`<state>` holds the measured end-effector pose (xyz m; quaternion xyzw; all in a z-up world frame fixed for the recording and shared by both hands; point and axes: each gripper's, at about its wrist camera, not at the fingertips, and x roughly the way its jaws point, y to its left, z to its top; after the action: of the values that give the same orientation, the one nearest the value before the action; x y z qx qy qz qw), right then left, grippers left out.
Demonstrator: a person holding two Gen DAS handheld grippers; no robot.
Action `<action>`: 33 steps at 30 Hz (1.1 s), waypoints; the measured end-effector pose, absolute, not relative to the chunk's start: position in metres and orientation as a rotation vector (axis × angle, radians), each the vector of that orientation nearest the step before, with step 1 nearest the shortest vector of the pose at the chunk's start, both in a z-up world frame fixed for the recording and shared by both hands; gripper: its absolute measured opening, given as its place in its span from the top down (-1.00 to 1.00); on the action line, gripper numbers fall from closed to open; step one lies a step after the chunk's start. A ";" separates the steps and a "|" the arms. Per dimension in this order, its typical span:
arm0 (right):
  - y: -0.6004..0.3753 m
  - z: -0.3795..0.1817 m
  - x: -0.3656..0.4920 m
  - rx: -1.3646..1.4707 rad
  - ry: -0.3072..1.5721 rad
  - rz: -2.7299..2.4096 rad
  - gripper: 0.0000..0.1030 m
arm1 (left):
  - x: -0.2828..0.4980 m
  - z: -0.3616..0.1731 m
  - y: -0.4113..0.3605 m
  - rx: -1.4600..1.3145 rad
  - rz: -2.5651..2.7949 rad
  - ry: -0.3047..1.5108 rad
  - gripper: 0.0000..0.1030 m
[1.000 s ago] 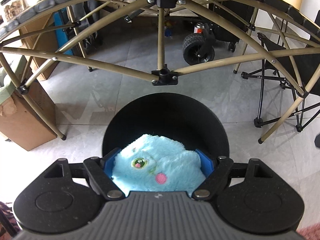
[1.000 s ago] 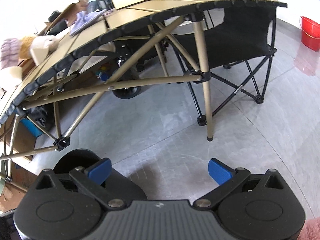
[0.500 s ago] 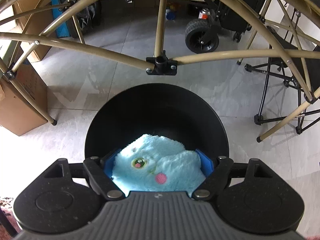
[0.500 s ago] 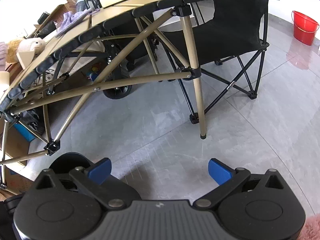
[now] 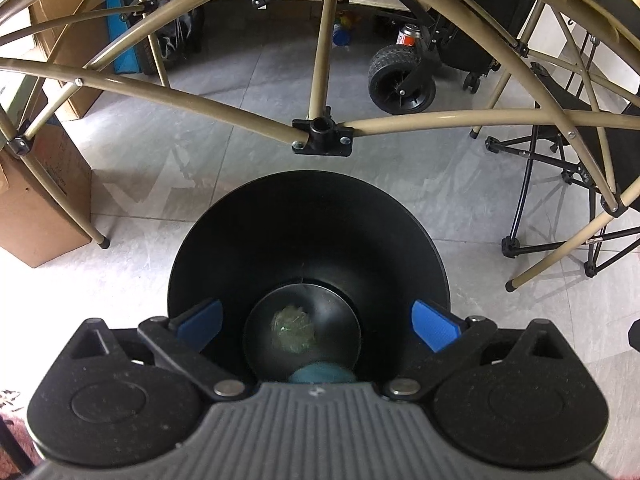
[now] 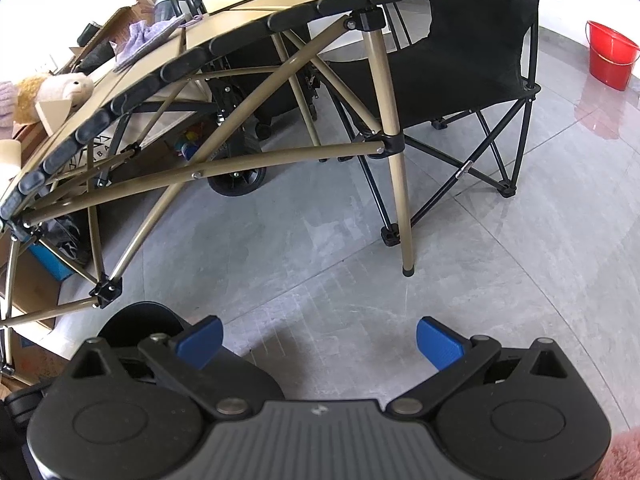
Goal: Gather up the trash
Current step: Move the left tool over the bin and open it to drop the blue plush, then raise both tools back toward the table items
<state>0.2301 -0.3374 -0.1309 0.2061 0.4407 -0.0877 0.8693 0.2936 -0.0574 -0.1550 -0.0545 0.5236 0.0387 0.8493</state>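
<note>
floor: grey stone-look tiled floor (image 5: 224,184) under a tan metal-framed folding table (image 6: 256,12), ahead of both grippers
bin: round black plastic trash bin (image 5: 308,232) directly below the left gripper (image 5: 316,322), mouth open upward
left gripper: blue pads spread wide, having just been opening; nothing between them now
toy: light blue fluffy plush toy (image 5: 322,374) down inside the bin, only a sliver showing at the gripper's near edge
wrapper: crumpled clear greenish wrapper (image 5: 291,329) on the bin bottom, just ahead of the toy
right gripper: right gripper (image 6: 318,342) jaws wide, empty, over bare floor; bin rim at its lower left
chair: black folding camp chair (image 6: 460,76) well ahead, beyond the table leg
bucket: red plastic bucket (image 6: 610,56) far ahead to the right
</note>
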 end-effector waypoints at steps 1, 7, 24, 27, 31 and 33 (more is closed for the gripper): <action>-0.338 -0.131 0.230 0.430 0.922 -0.182 -1.00 | 0.294 -0.155 -0.057 -0.114 0.082 1.104 -1.00; -0.336 -0.130 0.230 0.427 0.921 -0.178 -1.00 | 0.293 -0.154 -0.056 -0.114 0.077 1.101 -1.00; -0.332 -0.119 0.227 0.410 0.873 -0.161 -1.00 | 0.276 -0.126 -0.056 -0.097 0.047 0.988 -1.00; -0.332 -0.113 0.225 0.400 0.846 -0.159 -1.00 | 0.269 -0.116 -0.057 -0.084 0.040 0.945 -1.00; -0.332 -0.103 0.221 0.388 0.796 -0.154 -1.00 | 0.260 -0.101 -0.057 -0.073 0.049 0.866 -1.00; -0.332 -0.099 0.219 0.382 0.772 -0.150 -1.00 | 0.256 -0.093 -0.056 -0.077 0.047 0.831 -1.00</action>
<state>0.2187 -0.3321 -0.0986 0.1851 0.3736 -0.0726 0.9060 0.2555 -0.0563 -0.0933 -0.0373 0.4035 0.0226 0.9139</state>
